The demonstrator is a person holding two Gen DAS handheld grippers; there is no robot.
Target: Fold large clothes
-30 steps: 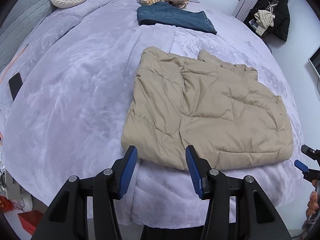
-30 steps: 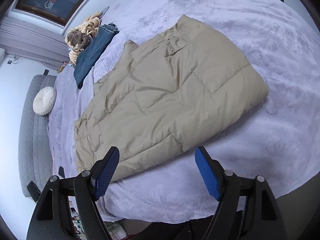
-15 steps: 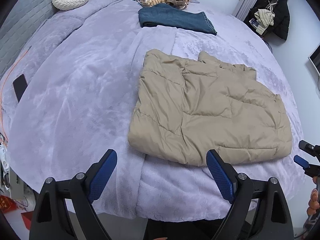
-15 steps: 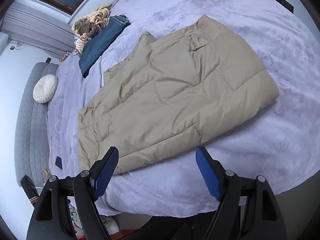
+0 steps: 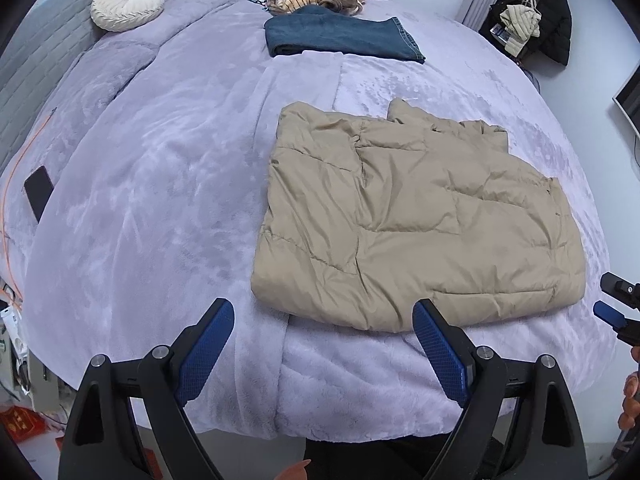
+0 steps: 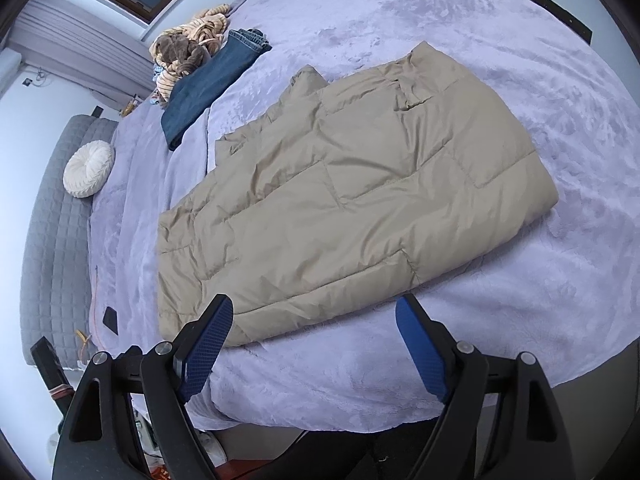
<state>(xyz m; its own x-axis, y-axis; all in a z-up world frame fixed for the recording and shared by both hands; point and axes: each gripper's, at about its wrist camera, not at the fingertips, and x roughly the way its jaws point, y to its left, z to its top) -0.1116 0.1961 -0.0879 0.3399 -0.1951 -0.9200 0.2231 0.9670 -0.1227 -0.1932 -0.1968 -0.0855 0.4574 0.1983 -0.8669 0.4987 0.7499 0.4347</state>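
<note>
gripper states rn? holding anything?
Left tool: open, empty, short of the jacket.
Right tool: jaws opening, nothing between them.

A lilac plush bed point(image 5: 168, 168) carries a folded tan jacket point(image 5: 420, 224), folded jeans point(image 5: 340, 38), a round cushion point(image 5: 127, 5) and a phone point(image 5: 39, 192).

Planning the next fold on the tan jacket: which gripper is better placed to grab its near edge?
Right, probably. The right gripper is opening with the tan jacket's near edge just beyond its fingertips. The left gripper is open at the jacket's near-left corner, mostly over bare bedspread.
</note>
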